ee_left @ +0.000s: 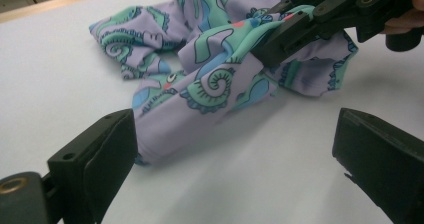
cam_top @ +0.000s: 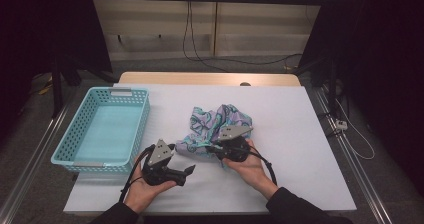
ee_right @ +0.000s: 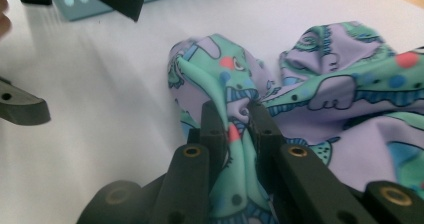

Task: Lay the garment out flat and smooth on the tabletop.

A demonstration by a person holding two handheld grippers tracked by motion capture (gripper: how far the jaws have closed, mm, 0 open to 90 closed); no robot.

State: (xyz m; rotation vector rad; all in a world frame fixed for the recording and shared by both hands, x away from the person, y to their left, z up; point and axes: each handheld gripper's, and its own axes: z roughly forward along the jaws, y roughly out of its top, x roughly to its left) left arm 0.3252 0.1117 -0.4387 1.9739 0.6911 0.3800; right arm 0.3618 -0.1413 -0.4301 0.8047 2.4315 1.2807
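A crumpled cloth (cam_top: 217, 125), lilac with green and blue swirls, lies in the middle of the white table (cam_top: 300, 134). My right gripper (cam_top: 211, 147) is at the cloth's near edge, shut on a fold of the cloth (ee_right: 300, 89); the pinch shows close up in the right gripper view (ee_right: 235, 113). My left gripper (cam_top: 189, 170) is held low, just left of and nearer than the cloth, with its jaws open. In the left gripper view, the left gripper (ee_left: 235, 149) frames the cloth (ee_left: 200, 84) without touching it, and the right gripper (ee_left: 280, 39) clamps the fabric beyond.
A light blue plastic basket (cam_top: 137, 129) stands at the table's left side, with nothing in it that I can see. Bare white table surface lies to the right of the cloth and along the front edge. Cables run along the floor beyond the table.
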